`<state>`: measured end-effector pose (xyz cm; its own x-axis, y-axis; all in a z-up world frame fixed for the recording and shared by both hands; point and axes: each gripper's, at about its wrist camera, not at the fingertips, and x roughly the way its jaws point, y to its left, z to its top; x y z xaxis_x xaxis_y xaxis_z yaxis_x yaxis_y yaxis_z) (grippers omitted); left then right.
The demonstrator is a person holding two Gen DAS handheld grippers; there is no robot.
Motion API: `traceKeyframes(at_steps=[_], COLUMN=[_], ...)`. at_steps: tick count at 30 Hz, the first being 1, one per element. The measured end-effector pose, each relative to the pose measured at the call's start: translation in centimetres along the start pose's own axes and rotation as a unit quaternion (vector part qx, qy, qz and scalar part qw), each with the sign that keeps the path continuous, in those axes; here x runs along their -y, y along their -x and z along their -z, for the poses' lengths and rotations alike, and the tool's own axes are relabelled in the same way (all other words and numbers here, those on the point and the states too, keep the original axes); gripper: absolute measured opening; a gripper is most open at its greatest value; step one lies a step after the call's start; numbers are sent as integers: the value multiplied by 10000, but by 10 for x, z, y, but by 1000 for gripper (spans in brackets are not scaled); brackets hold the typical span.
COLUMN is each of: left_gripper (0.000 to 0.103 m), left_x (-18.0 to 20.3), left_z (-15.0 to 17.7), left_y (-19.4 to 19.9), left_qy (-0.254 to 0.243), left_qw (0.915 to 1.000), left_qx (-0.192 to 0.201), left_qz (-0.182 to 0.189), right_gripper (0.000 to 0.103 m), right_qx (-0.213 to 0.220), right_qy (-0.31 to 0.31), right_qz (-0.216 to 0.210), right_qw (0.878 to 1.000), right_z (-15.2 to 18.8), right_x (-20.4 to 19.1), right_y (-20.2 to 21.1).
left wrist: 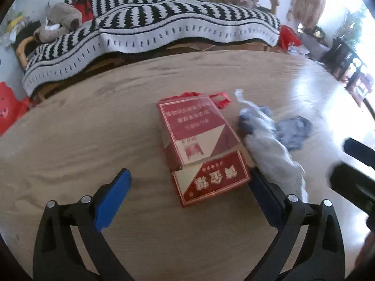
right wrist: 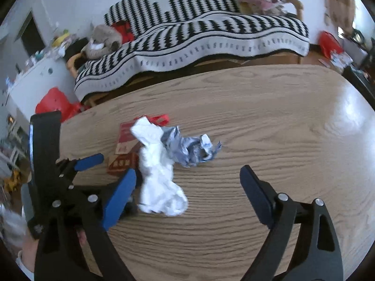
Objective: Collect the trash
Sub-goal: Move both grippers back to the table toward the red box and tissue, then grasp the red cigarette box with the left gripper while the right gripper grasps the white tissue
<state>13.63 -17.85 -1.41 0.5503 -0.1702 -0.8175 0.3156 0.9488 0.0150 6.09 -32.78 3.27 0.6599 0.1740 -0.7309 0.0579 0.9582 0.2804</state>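
A flattened red carton (left wrist: 201, 149) with white print lies on the wooden table (left wrist: 82, 145); it also shows in the right wrist view (right wrist: 124, 149). A crumpled white plastic bag (left wrist: 269, 145) lies against its right side, seen too in the right wrist view (right wrist: 159, 171). A crumpled blue-grey wrapper (left wrist: 293, 131) lies beyond, also in the right wrist view (right wrist: 189, 148). My left gripper (left wrist: 189, 185) is open, its jaws either side of the carton's near end. My right gripper (right wrist: 187, 185) is open, straddling the white bag's near end. The left gripper shows at the left of the right wrist view (right wrist: 93, 161).
A sofa with a black-and-white striped blanket (left wrist: 164, 25) stands behind the table, with a plush toy (left wrist: 58, 21) on it. Red plastic bags (left wrist: 9, 110) lie on the floor at left. The right gripper's body (left wrist: 356, 175) shows at the right edge.
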Motion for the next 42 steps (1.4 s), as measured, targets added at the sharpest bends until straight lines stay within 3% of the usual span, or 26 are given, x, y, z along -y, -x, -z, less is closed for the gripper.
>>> traceKeyframes(at_steps=[4,9,14,16,23,24,27,28,29,30,31,34,42], left_gripper=[97,97,97,97,97,97,96,96,89,65,58,58,58], left_x=[-18,-48,-67,-64,-56,-58,-63,-64,-65,-65,-65,-73,-72], left_z=[-5,-5,-7,-9,-19,-21,-26,-26,-25,-24,-24,-22,-4], left_y=[-8,-7,7,12,-6,-10,-19,-18,-16,-13,-11,-6,11], left_qy=[185,361,696,677,415,434,414,426,459,418,353,585,546], left_qw=[9996,9989,9972,9971,9991,9990,9991,9991,9989,9989,9991,9977,9983], left_qx=[2,-80,-106,-38,-49,-69,-31,23,91,197,223,188,104], left_qz=[-205,-280,251,341,75,24,-45,-28,15,16,-57,274,179], right_gripper=[88,88,88,88,88,86,66,54,43,25,22,19,19], right_qx=[-150,-422,-455,-482,-426,-453,-468,-448,-439,-418,-391,-298,-252], right_qy=[10,791,1432,1490,1661,1616,1518,1500,1408,1281,1186,1153,909], right_qz=[48,344,658,667,528,474,381,397,338,264,214,185,77], right_qw=[9999,9954,9865,9854,9838,9847,9866,9869,9885,9905,9919,9927,9955], right_z=[8,21,31,32,28,26,21,19,17,14,12,9,13], right_x=[5,-25,-56,-63,-84,-83,-77,-75,-73,-70,-68,-66,-54], right_y=[-5,-22,-35,-39,-50,-54,-60,-59,-58,-56,-54,-48,-32])
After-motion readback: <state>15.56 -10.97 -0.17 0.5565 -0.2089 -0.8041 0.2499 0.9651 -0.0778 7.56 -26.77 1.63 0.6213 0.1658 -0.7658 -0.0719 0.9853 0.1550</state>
